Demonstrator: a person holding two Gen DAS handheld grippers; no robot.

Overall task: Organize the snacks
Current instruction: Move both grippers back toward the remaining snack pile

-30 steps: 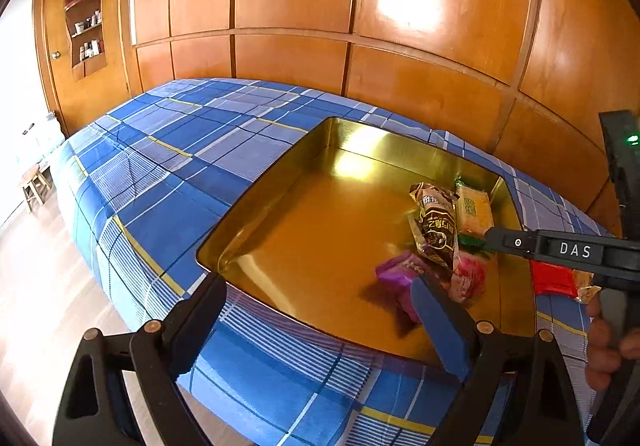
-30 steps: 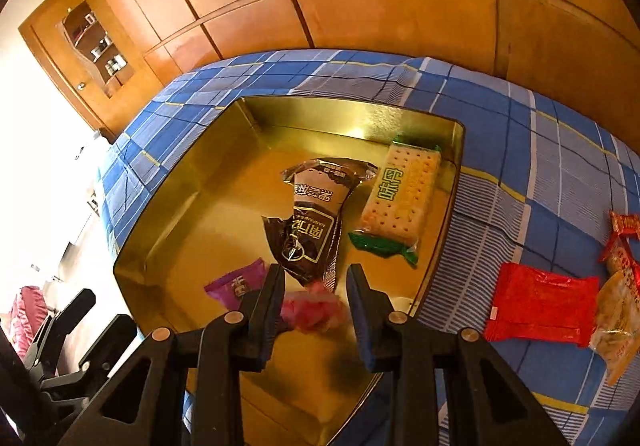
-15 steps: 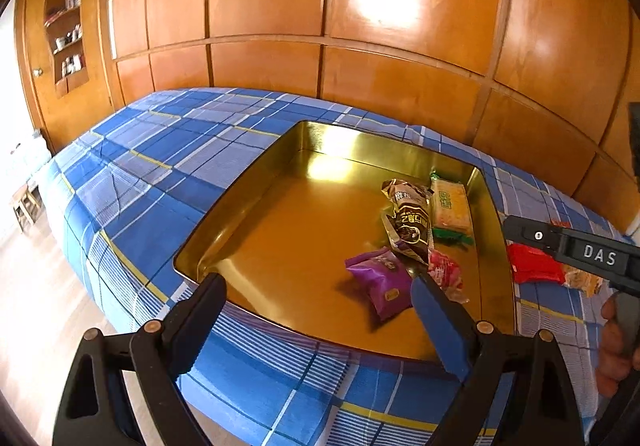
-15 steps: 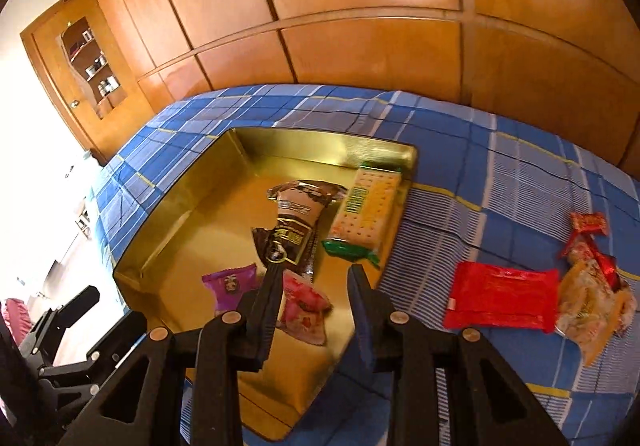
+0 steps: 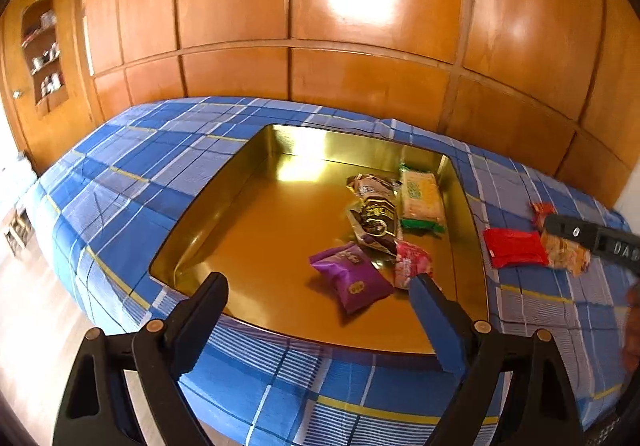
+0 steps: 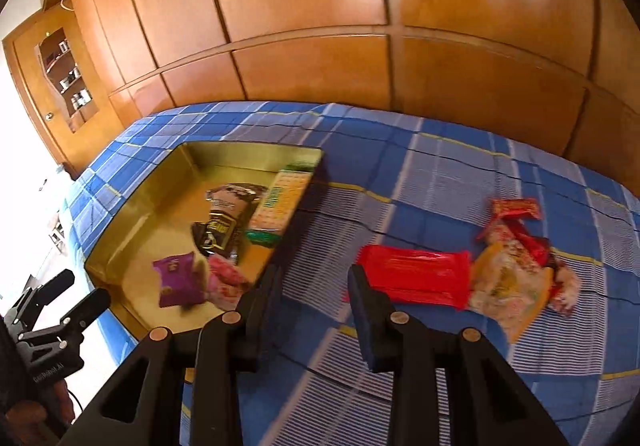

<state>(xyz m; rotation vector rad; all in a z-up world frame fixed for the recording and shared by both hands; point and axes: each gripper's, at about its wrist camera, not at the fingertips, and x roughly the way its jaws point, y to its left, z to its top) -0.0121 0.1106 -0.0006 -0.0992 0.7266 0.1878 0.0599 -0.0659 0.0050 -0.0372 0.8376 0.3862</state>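
Both my grippers are open and empty: the left gripper (image 5: 318, 288) above the gold tray's (image 5: 208, 206) near edge, the right gripper (image 6: 314, 280) just beside it, near the red packet (image 6: 414, 278). Four snacks lie in the tray.

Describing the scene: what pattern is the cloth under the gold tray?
Blue plaid cloth with thin yellow lines, clearest in left wrist view.

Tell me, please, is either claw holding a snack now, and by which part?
Nothing is held. The left claw and the right claw are both open and empty.
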